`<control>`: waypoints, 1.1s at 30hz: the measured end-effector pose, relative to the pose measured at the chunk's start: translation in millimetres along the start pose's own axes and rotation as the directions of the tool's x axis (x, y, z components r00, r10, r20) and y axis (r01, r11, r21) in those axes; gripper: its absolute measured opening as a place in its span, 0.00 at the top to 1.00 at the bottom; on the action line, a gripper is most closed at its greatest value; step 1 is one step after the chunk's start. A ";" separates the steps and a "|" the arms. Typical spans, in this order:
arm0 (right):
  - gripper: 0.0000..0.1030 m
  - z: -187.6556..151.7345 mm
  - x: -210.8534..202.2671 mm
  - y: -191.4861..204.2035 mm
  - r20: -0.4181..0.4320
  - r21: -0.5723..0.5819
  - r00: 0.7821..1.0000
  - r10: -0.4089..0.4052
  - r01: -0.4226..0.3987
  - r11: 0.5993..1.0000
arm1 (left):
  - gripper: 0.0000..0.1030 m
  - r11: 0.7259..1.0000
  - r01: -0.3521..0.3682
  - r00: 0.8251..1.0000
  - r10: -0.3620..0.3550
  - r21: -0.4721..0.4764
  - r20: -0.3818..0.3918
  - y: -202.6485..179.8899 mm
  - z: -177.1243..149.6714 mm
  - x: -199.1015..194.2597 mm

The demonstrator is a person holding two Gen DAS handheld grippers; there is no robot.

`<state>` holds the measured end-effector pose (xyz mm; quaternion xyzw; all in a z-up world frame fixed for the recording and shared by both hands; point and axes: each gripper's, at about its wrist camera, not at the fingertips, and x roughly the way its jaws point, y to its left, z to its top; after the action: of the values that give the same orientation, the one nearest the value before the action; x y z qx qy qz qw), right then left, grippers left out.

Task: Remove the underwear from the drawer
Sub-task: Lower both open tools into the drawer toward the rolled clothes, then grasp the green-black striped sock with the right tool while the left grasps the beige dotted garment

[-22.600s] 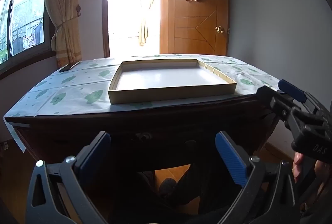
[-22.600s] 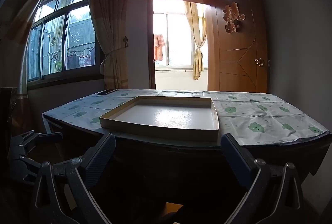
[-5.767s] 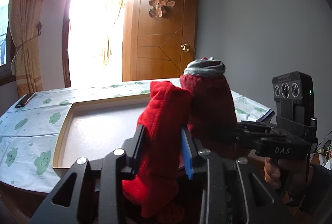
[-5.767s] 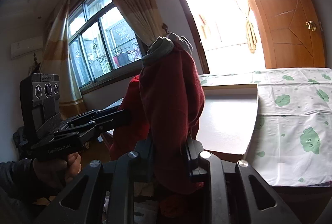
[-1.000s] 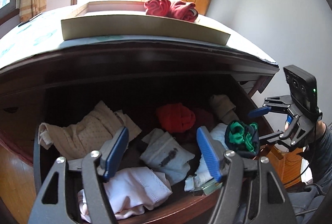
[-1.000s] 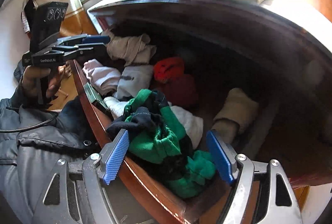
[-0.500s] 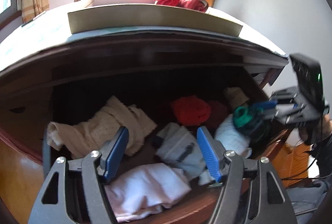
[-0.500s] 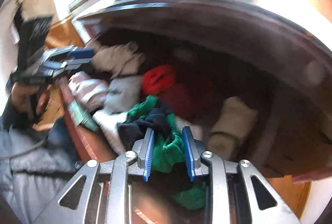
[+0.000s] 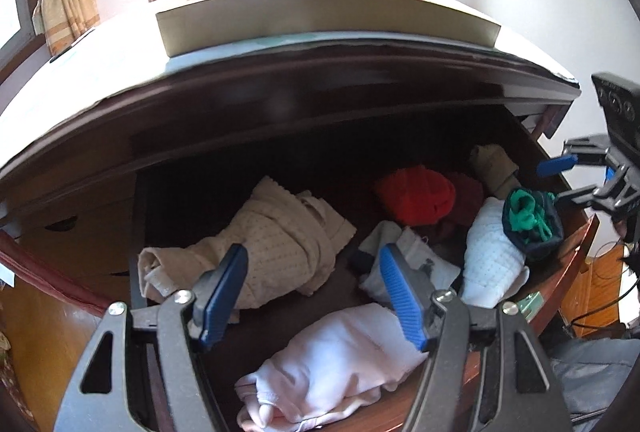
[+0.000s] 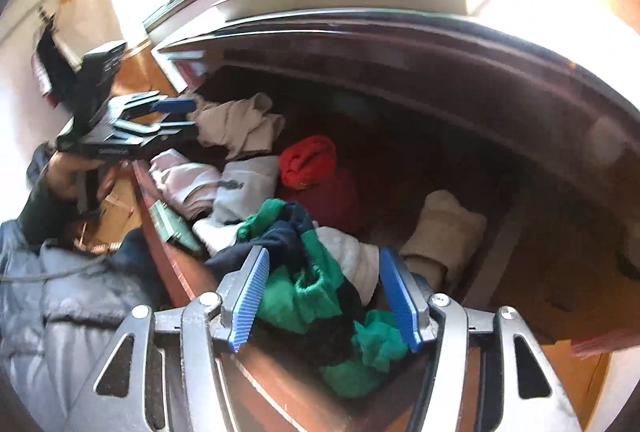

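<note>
While both tongs gape – right tongs just reopening – green underwear overhangs the drawer's front edge.

right claw just reopened, astride green-navy underwear

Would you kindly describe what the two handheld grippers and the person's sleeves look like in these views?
Each gripper, left and right, has dark grey skeletal metal arms with triangular cut-outs and silver bolts, ending in ribbed blue pads. Seen from the side, the left one carries a black camera block and faint white lettering on its body. A thin cable trails across the person's grey puffy jacket sleeve.
</note>
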<state>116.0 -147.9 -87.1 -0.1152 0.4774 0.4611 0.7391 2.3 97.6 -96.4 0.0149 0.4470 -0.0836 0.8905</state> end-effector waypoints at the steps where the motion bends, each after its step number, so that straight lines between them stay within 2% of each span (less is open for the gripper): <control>1: 0.42 0.6 -0.7 0.2 -0.017 -0.014 1.000 0.006 -0.007 1.000 | 0.33 1.000 0.002 1.000 -0.002 0.010 -0.008 -1.1 0.9 1.0; 4: 0.42 1.6 3.1 1.5 -0.092 -0.058 0.996 0.014 -0.019 0.998 | 0.33 0.998 0.005 0.999 -0.002 0.057 -0.040 -4.5 3.0 4.6; 8: 0.42 0.3 18.7 9.1 -0.188 -0.127 0.982 0.024 -0.049 0.991 | 0.33 0.986 -0.018 0.996 0.033 0.166 -0.086 -7.8 4.6 9.2; 11: 0.42 0.5 29.3 13.1 -0.232 -0.148 0.972 0.037 -0.073 0.986 | 0.33 0.974 -0.031 0.992 0.058 0.223 -0.115 -7.7 7.0 13.8; 13: 0.42 1.1 36.7 13.9 -0.252 -0.139 0.966 0.064 -0.102 0.985 | 0.31 0.966 -0.009 0.986 0.051 0.257 -0.156 -8.8 7.7 20.9; 18: 0.42 -0.7 41.0 16.8 -0.279 -0.159 0.958 0.069 -0.117 0.980 | 0.31 0.944 -0.026 0.971 0.101 0.328 -0.215 -13.8 10.9 44.6; 23: 0.42 0.0 29.9 20.8 -0.271 -0.239 0.963 -0.010 -0.057 0.969 | 0.30 0.930 -0.038 0.957 0.140 0.367 -0.254 -15.3 15.1 60.7; 27: 0.42 0.7 36.0 31.3 -0.302 -0.312 0.951 -0.062 -0.037 0.949 | 0.29 0.900 -0.057 0.940 0.194 0.431 -0.280 -26.0 14.5 72.9; 29: 0.42 3.0 43.0 35.5 -0.315 -0.331 0.946 -0.075 -0.035 0.943 | 0.26 0.890 -0.049 0.932 0.203 0.453 -0.299 -31.3 13.5 78.7; 31: 0.42 7.0 50.0 35.8 -0.329 -0.318 0.943 -0.049 -0.062 0.946 | 0.24 0.887 -0.041 0.930 0.203 0.460 -0.308 -34.4 13.2 81.8; 33: 0.42 10.2 54.9 37.6 -0.331 -0.313 0.943 -0.029 -0.081 0.946 | 0.23 0.895 -0.031 0.928 0.192 0.445 -0.320 -35.1 14.6 84.7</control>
<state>98.8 -89.7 -116.2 -0.3036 0.5145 0.5166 0.6134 57.8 50.1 -153.6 0.2529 0.5690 -0.1245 0.7725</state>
